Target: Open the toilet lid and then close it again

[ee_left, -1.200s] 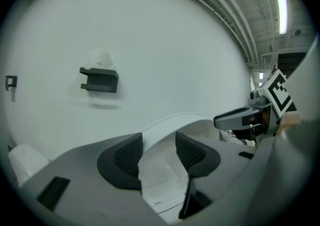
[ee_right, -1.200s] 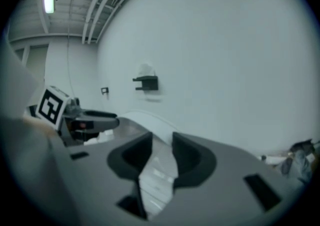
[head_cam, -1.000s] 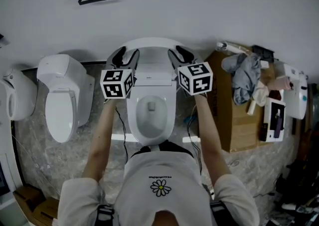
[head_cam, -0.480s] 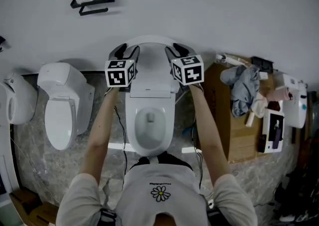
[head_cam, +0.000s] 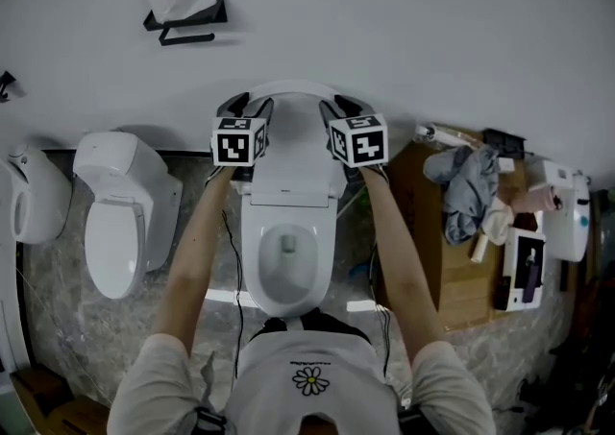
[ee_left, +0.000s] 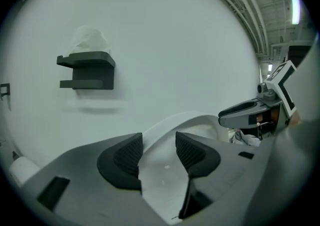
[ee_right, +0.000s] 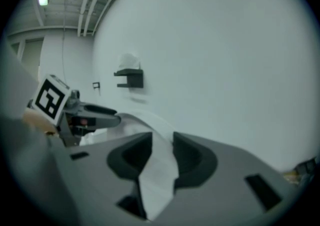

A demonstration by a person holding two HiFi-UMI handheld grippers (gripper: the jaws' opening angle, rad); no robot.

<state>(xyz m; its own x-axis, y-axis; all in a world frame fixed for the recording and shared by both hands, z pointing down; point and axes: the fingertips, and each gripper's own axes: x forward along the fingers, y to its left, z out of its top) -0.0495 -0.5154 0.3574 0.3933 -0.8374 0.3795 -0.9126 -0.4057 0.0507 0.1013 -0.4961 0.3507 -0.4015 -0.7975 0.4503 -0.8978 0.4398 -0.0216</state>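
Left gripper (head_cam: pixel 246 105) and right gripper (head_cam: pixel 340 105) each pinch a side edge of the raised white plastic toilet lid (head_cam: pixel 288 140), which stands upright between them, equally near.

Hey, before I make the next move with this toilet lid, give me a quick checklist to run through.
1. Left tongs clamp the toilet lid rim: ok.
2. Right tongs clamp the opposite rim: ok.
3. Lid raised off the seat: ok.
4. Lid leaning fully back against the wall: cannot tell.
5. Nothing lying on the seat for lowering: ok.
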